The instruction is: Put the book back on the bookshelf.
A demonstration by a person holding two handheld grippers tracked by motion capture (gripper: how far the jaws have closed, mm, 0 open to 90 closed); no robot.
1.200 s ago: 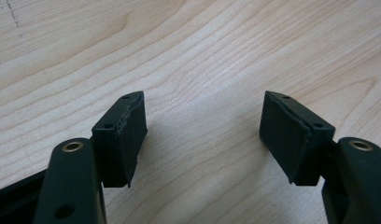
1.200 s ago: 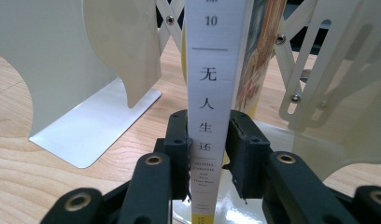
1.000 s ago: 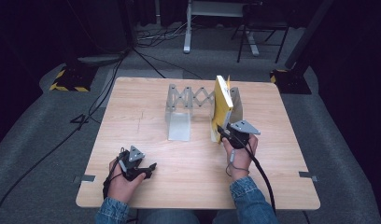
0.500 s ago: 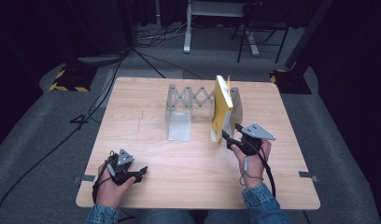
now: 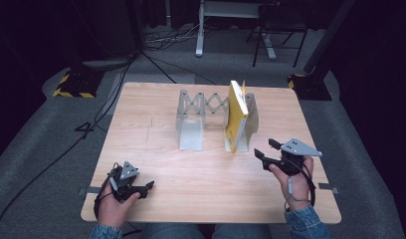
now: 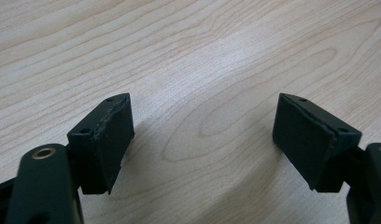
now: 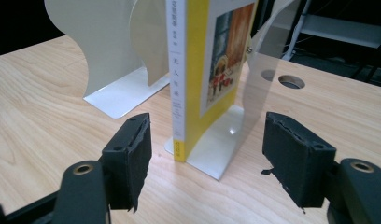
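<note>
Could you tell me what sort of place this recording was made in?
Probably a lab or studio set up for recording: a lone wooden table on grey carpet, cables trailing across the floor, yellow-and-black striped stand bases, and dark surroundings.

The white spine strip of the yellow book [image 7: 179,88], at upper centre of the right gripper view, carries a vertical column of East Asian characters, too small to read. No other text is legible.

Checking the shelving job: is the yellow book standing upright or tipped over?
Upright. The yellow book stands on its bottom edge against the right bookend, spine vertical, free of the open right tool.
</note>
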